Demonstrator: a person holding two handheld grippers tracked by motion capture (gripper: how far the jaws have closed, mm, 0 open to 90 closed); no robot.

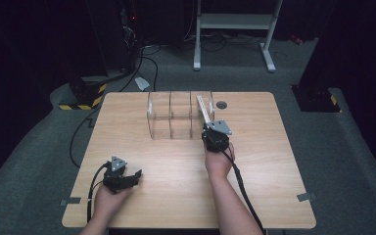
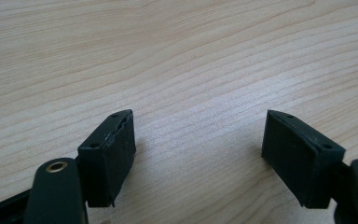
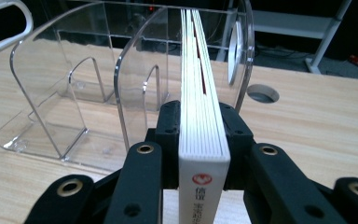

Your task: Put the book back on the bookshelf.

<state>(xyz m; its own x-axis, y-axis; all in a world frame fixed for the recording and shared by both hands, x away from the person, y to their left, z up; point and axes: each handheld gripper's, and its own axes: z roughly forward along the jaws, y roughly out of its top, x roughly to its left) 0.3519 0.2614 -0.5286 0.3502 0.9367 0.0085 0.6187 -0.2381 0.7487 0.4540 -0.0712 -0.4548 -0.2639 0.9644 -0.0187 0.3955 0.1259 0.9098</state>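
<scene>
**A:** What is the right gripper (image 3: pixel 204 135) doing?

**B:** Its jaws are clamped on a thin white book (image 3: pixel 200 98), spine toward the camera, the far end reaching into the end slot of the clear acrylic rack (image 3: pixel 74 88) straight ahead of it.

**A:** And the left gripper (image 2: pixel 198 140)?

**B:** Jaws wide apart, nothing between them, just the wooden table (image 2: pixel 177 56) beneath.

**A:** Anything unclear?

**B:** The book's lower spine is cut off. It carries a red round logo and grey characters too small to read.
</scene>
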